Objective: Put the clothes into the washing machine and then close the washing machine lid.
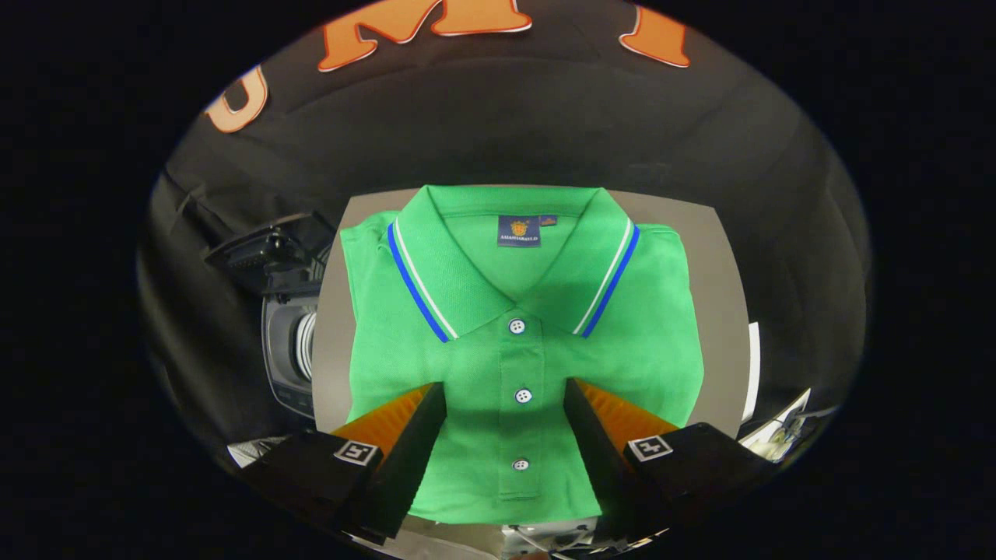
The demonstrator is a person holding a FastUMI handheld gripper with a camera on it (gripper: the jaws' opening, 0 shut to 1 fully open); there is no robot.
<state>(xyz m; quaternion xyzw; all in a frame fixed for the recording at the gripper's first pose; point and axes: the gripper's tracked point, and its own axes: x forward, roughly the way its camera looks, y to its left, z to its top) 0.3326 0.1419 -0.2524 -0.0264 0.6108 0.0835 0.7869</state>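
A neatly folded bright green polo shirt, made of a pique-like knit with a blue-and-white striped collar and a dark neck label, lies flat on a small grey worktop. Its collar points away from the camera, and three white buttons run down the placket toward the viewer. The hand-held gripper hovers over the lower half of the shirt with its two fingers spread wide apart, one on either side of the placket; nothing is pinched between them, and whether the tips touch the fabric cannot be told. Beside the worktop, past the finger on that side, stands a dark washing machine with a pale ribbed ring showing at its opening. Black cloth hangs behind everything.
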